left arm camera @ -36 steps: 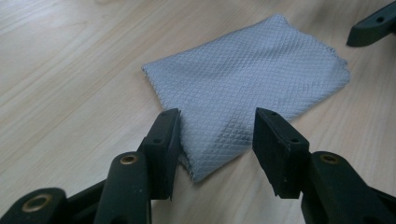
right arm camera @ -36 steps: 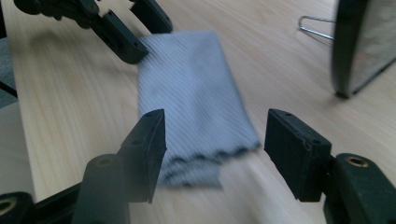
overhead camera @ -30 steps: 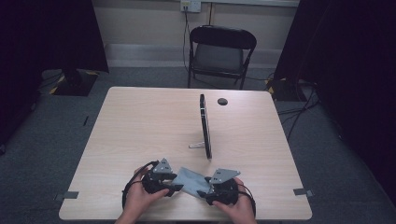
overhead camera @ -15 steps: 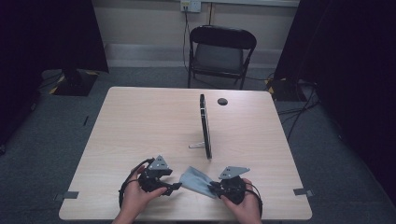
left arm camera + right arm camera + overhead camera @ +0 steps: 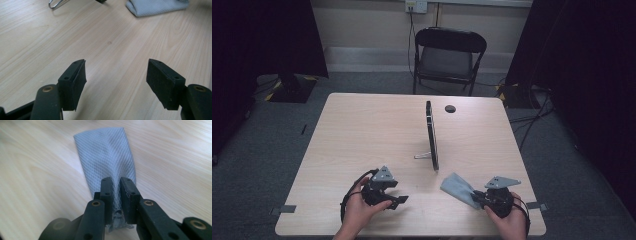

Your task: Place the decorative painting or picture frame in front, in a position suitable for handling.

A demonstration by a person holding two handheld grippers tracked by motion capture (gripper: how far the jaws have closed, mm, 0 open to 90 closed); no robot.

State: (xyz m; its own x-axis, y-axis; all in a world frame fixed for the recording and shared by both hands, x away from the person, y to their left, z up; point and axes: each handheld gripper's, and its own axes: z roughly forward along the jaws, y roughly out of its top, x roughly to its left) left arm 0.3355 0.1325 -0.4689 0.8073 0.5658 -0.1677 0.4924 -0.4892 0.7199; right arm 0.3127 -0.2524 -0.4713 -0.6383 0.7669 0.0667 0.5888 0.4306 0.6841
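Observation:
A grey-blue woven cloth lies folded on the wooden table, near the front edge right of centre. My right gripper is shut on the cloth's near end. In the right gripper view the pads pinch the bunched cloth, which spreads flat beyond them. My left gripper rests to the left, apart from the cloth. Its jaws have just been opening and stand wide over bare wood, with nothing between them. The cloth lies farther off at the top right of that view.
A thin black panel stands upright, edge-on, on a wire stand in the middle of the table. A small black round object lies near the far edge. A black folding chair stands beyond the table.
The right gripper closed on the cloth and moved right, drawing it away from the left gripper. The left gripper let go of the cloth and opened, staying in place.

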